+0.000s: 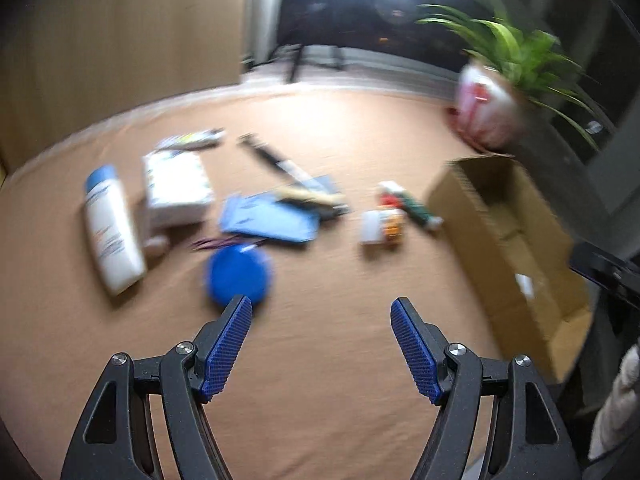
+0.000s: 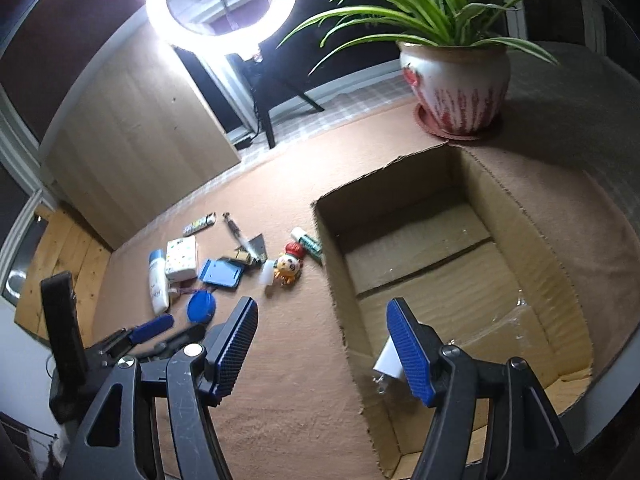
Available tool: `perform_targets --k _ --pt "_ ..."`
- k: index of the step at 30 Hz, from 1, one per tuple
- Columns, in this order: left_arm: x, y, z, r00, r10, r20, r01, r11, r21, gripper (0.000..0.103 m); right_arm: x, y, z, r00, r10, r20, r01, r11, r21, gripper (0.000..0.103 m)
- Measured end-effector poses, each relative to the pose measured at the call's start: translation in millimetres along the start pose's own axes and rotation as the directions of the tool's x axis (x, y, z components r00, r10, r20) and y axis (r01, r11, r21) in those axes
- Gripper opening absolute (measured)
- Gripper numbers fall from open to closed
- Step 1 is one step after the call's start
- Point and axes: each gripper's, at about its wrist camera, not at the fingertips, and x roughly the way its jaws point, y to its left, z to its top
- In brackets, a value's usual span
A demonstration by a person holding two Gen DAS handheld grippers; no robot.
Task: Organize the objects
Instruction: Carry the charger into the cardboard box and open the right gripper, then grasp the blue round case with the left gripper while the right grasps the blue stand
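The cardboard box (image 2: 460,280) stands open beside the potted plant (image 2: 456,80); a white plug adapter (image 2: 388,360) lies inside its near corner. Loose items, including a blue disc (image 1: 238,276) and a white bottle (image 1: 110,232), lie left of the box. Right gripper (image 2: 320,348) spread, empty, at the box's edge. Left gripper (image 1: 320,344) spread, empty.

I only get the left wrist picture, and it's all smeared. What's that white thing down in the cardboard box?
Observer: In the right wrist view it looks like a white plug adapter with metal prongs, inside the cardboard box at its near end.
Operator: Is the other claw holding it?
Observer: No. The right claw stands open with nothing between its pads; the adapter sits beside one finger.
Operator: And the orange-and-white blob near the box?
Observer: A small toy figure with a red hat and yellow face, lying on the brown cloth.
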Motion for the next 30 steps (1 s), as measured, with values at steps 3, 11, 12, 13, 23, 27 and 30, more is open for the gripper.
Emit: perform_targets --k 3,11,12,13,23,27,30 --pt "7.0 24.6 -3.4 0.999 0.042 -0.013 -0.043 0.998 -0.044 0.075 4.9 6.4 -2.0 1.0 0.005 -0.024 -0.006 1.0 -0.014 0.063" --pt "30.7 52.3 1.1 0.996 0.084 -0.027 -0.086 0.991 -0.101 0.078 10.4 12.7 -5.1 0.997 0.038 -0.07 -0.039 0.999 -0.006 0.063" --pt "34.3 54.3 2.2 0.996 0.084 -0.035 -0.087 0.99 -0.111 0.078 10.3 12.8 -6.1 0.996 0.043 -0.076 -0.043 0.999 -0.006 0.063" --pt "37.0 54.7 2.9 0.996 0.086 -0.04 -0.09 0.99 -0.113 0.078 9.5 12.8 -6.6 0.996 0.044 -0.077 -0.044 0.999 -0.007 0.063" --pt "54.5 45.7 14.1 0.986 0.162 -0.043 -0.165 0.983 -0.081 0.079 8.2 5.5 -10.3 0.995 0.038 -0.091 -0.038 0.999 0.01 0.063" --pt "58.8 43.1 17.2 0.98 0.195 -0.043 -0.198 0.978 -0.062 0.079 10.7 8.0 -11.2 0.994 0.041 -0.102 -0.041 0.999 0.003 0.063" --pt "61.9 40.3 17.9 0.976 0.214 -0.045 -0.215 0.976 -0.038 0.079 12.8 13.0 -11.9 0.993 0.043 -0.11 -0.044 0.999 -0.01 0.063"
